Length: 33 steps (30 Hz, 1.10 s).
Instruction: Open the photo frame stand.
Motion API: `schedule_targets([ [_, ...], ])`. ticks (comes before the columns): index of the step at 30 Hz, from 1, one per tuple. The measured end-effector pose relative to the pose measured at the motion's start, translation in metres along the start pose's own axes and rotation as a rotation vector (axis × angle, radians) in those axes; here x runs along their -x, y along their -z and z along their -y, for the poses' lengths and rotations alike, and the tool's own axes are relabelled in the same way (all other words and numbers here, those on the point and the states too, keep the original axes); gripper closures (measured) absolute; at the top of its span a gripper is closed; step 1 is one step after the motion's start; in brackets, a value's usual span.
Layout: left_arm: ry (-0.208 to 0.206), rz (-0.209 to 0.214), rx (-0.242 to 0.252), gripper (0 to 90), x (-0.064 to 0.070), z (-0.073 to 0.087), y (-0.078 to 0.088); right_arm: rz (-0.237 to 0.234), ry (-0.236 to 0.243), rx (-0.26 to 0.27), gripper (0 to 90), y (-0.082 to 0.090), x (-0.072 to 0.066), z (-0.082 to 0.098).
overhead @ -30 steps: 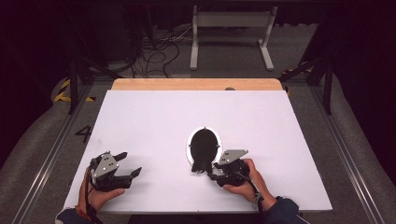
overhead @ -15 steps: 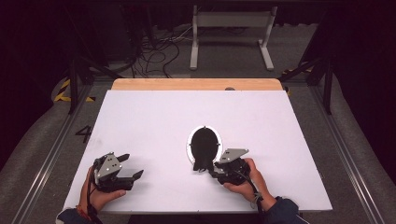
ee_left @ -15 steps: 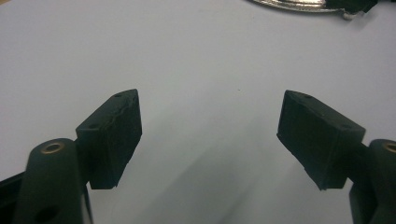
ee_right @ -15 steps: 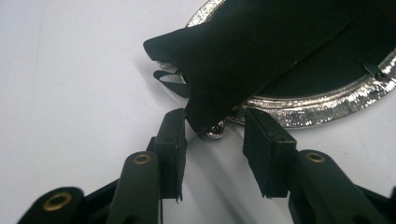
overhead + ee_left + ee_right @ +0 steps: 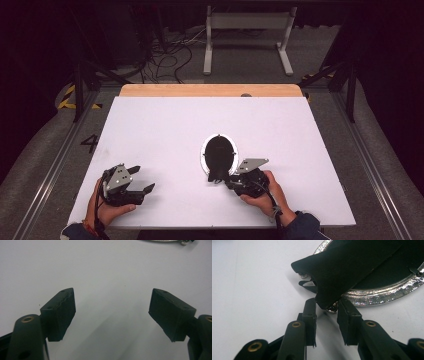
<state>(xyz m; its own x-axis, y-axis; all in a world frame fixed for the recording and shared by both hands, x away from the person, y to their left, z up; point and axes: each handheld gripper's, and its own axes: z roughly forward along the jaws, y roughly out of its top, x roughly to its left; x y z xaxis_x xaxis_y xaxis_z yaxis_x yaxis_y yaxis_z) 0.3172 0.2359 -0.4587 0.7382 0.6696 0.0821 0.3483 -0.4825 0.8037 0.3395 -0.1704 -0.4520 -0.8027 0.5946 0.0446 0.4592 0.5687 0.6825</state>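
A black oval object with a shiny silver rim (image 5: 219,152) lies on the white table (image 5: 165,125), right of the middle. In the right gripper view a black flap (image 5: 347,267) rises from the rim (image 5: 382,295), with a small metal stud (image 5: 332,308) under its corner. My right gripper (image 5: 327,306) (image 5: 220,177) points at the oval's near end. Its jaws have just been closing, and the flap's corner and stud sit between the pads with small gaps left. My left gripper (image 5: 112,305) (image 5: 142,179) rests open over bare table at the near left.
A wooden strip (image 5: 210,90) borders the table's far edge. Beyond it are cables and a white metal stand (image 5: 247,30) on the floor. Rails run along both sides of the table. The oval's rim (image 5: 162,240) shows at the top of the left gripper view.
Both hands keep their places. The right gripper's jaws look slightly closer together at the oval's near end.
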Motion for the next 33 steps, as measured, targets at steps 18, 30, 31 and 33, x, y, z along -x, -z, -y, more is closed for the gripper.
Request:
schedule_targets([
  [18, -0.023, 0.018, -0.041, 20.3, 0.003, -0.001, -0.009, -0.220, -0.299, 0.131, 60.1, -0.003, 0.028, 0.002],
  [30, -0.026, 0.021, -0.056, 20.0, 0.005, -0.002, -0.013, -0.351, -0.494, 0.184, 52.4, -0.012, 0.045, 0.004],
  [31, -0.030, 0.020, -0.057, 20.0, 0.005, -0.002, -0.013, -0.364, -0.525, 0.191, 52.3, -0.012, 0.047, 0.004],
  [33, -0.034, 0.015, -0.054, 20.1, 0.006, -0.003, -0.013, -0.380, -0.567, 0.197, 53.2, -0.013, 0.050, 0.005],
])
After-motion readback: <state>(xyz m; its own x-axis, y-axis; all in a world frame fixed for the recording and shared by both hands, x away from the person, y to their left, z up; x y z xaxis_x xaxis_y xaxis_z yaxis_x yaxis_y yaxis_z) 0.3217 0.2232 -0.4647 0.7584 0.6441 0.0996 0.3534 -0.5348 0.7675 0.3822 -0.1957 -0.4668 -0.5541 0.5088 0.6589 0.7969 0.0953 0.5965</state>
